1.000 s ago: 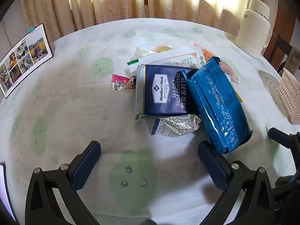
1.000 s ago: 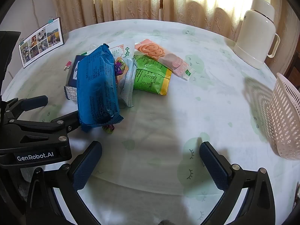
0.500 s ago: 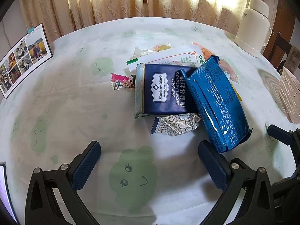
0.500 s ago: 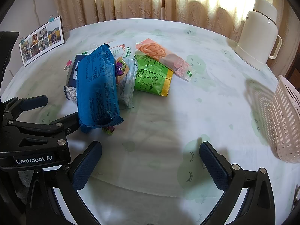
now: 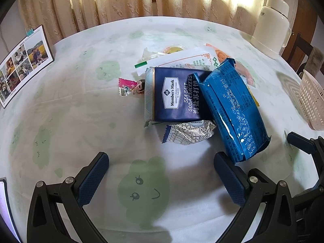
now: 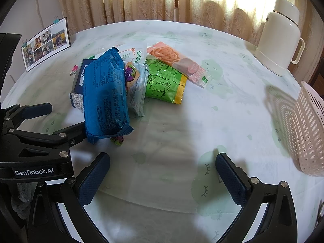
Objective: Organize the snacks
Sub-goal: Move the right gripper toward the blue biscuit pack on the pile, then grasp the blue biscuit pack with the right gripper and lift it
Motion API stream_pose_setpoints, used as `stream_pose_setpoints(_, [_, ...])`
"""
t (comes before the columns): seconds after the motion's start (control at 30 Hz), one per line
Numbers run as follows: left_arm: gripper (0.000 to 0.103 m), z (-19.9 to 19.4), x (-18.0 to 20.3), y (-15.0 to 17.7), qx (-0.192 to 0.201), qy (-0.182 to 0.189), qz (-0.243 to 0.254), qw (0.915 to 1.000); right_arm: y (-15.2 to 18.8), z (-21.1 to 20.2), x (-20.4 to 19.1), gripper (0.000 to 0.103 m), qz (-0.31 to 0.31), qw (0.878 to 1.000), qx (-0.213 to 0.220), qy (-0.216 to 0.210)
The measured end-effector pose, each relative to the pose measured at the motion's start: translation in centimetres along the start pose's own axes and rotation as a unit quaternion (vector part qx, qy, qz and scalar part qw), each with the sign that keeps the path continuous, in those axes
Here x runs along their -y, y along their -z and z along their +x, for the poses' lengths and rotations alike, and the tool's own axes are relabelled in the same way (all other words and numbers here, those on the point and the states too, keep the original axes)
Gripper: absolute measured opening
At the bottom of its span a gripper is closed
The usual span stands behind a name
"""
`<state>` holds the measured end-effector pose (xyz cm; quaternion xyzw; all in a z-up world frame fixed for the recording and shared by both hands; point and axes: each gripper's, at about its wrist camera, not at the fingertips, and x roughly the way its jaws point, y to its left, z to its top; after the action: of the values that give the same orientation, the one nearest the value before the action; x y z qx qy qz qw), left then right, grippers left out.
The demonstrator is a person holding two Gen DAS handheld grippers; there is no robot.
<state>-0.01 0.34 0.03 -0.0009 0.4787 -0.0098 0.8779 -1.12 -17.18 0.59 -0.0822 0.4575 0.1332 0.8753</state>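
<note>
A pile of snacks lies mid-table. A long blue packet (image 5: 232,109) leans over a navy soda cracker pack (image 5: 176,95), with a small patterned sachet (image 5: 188,133) tucked under both. A pink candy wrapper (image 5: 129,87) lies left of the pile. My left gripper (image 5: 161,179) is open just short of it, the right finger (image 5: 228,180) near the blue packet's end. In the right wrist view, a green packet (image 6: 164,81) and an orange-pink packet (image 6: 176,62) lie right of the blue packet (image 6: 105,95). My right gripper (image 6: 162,179) is open over bare cloth.
A pink perforated basket (image 6: 309,129) stands at the table's right edge. A cream thermos jug (image 6: 281,36) is at the back right, a photo calendar (image 6: 46,42) at the back left. Curtains hang behind the round table. The left gripper (image 6: 64,117) sits beside the blue packet.
Both views have shifted only slightly. The snacks lie as before, and both grippers stay open.
</note>
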Motion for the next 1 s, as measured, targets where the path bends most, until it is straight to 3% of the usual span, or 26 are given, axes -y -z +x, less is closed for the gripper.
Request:
stream_pose_setpoints(0.37, [0.102, -0.8, 0.0, 0.6, 0.006, 0.005, -0.002, 1.0, 0.1, -0.6, -0.5, 0.103, -0.003, 1.0, 0.006, -0.017])
stream_pose_setpoints(0.57, [0.102, -2.9, 0.1, 0.5, 0.048, -0.015, 0.009, 0.9987, 0.6, -1.8, -0.5, 0.103, 0.003, 0.999, 0.032, -0.02])
stream_pose_setpoints(0.77, [0.102, -4.9, -1.9, -0.1, 0.092, -0.048, -0.016, 0.9945, 0.6, -3.3, -1.6, 0.101, 0.005, 0.997, 0.066, -0.035])
stream_pose_setpoints(1.0, [0.102, -5.8, -4.5, -0.9, 0.102, -0.06, -0.055, 0.9914, -1.4, -3.8, -2.7, 0.091, 0.002, 0.995, 0.093, -0.043])
